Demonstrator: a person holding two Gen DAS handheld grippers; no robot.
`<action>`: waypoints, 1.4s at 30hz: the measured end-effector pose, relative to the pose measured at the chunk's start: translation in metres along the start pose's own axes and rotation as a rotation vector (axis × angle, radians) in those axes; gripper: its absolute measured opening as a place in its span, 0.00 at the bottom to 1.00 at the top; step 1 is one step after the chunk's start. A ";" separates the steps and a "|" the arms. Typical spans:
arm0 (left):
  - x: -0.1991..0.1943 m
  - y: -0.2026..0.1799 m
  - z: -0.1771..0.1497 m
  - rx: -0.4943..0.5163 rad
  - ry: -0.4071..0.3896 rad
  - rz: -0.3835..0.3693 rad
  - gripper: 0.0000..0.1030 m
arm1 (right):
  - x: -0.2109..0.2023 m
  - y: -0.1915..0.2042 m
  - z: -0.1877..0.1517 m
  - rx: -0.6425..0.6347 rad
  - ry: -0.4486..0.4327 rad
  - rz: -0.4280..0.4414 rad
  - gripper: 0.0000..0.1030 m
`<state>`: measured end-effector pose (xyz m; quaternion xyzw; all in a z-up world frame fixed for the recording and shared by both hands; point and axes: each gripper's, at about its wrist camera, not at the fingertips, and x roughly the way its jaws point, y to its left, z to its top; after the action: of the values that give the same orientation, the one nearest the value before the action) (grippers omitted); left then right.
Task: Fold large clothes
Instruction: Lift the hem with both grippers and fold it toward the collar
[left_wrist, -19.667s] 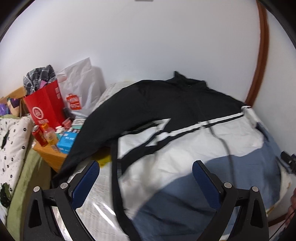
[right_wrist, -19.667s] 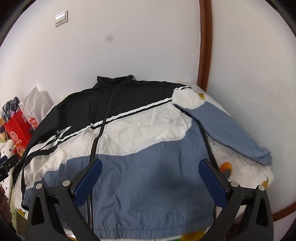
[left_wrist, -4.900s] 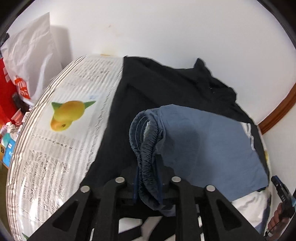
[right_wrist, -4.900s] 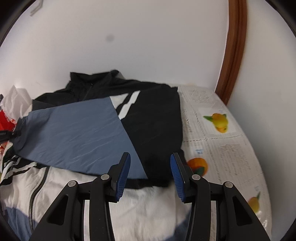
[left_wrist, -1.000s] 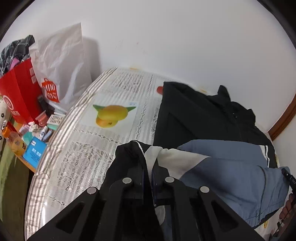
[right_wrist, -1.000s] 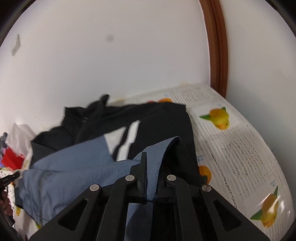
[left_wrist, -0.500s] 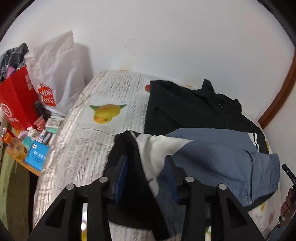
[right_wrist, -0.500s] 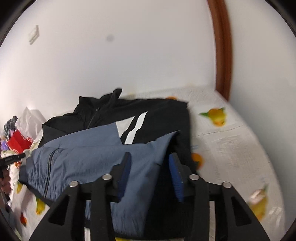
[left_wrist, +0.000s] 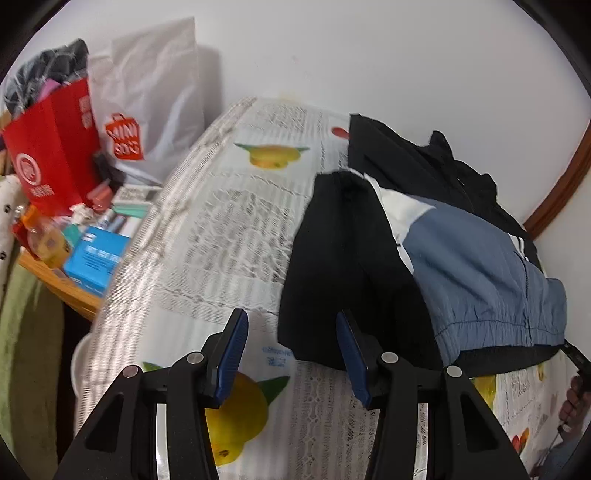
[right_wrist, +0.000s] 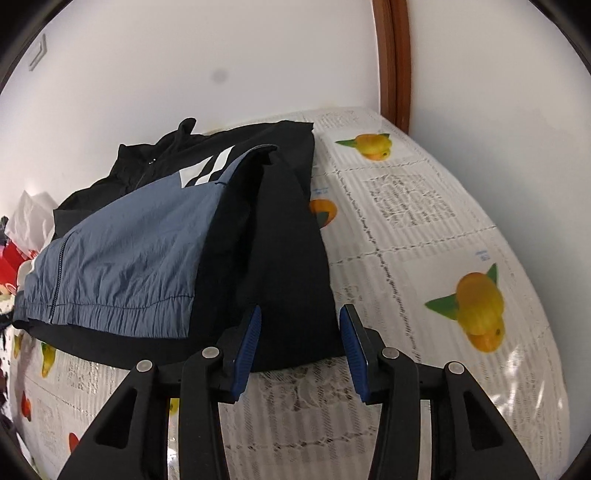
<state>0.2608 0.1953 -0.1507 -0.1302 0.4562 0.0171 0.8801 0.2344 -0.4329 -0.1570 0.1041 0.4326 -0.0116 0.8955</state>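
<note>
- Bed (left_wrist: 229, 236), covered by a white lace-pattern sheet printed with yellow fruit: carries the whole job. It fills the lower half of both wrist views, with bare sheet at 9 o'clock of the garment in the left view and at 3 o'clock in the right view.
- Jacket (right_wrist: 122, 258), black, blue and white: lies folded on the bed, sleeves tucked in, the blue hem panel doubled up over the black chest, collar toward the wall at 12 o'clock. A second ago both near corners were pinched and lifted; now they lie flat and released. Judgement: the bottom-to-top fold has been laid, and the bundle looks close to finished, perhaps needing one more fold or a smoothing.
- Left gripper (left_wrist: 291, 354): blue fingers (left_wrist: 232, 354) spread, nothing between them; the jacket's black edge sits just beyond at 1 o'clock. It was clamped on cloth a second ago.
- Right gripper (right_wrist: 301, 349): fingers parted and empty, the black fold edge just ahead at 12 o'clock; likewise freshly let go.
- Red bag (left_wrist: 51, 147), white bag (left_wrist: 155, 96) and small boxes on a side stand, 10 o'clock in the left view: not involved.
</note>
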 end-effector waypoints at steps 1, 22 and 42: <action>0.003 -0.001 0.000 0.000 0.003 -0.016 0.45 | 0.004 0.000 0.001 0.007 0.007 0.004 0.43; -0.038 -0.001 -0.053 0.000 0.024 -0.062 0.11 | -0.026 0.007 -0.022 -0.027 0.056 0.077 0.09; -0.106 0.005 -0.105 -0.049 -0.037 -0.087 0.27 | -0.104 0.010 -0.059 -0.083 -0.044 0.038 0.20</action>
<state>0.1142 0.1836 -0.1241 -0.1710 0.4329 -0.0079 0.8850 0.1252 -0.4185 -0.1104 0.0749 0.4108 0.0211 0.9084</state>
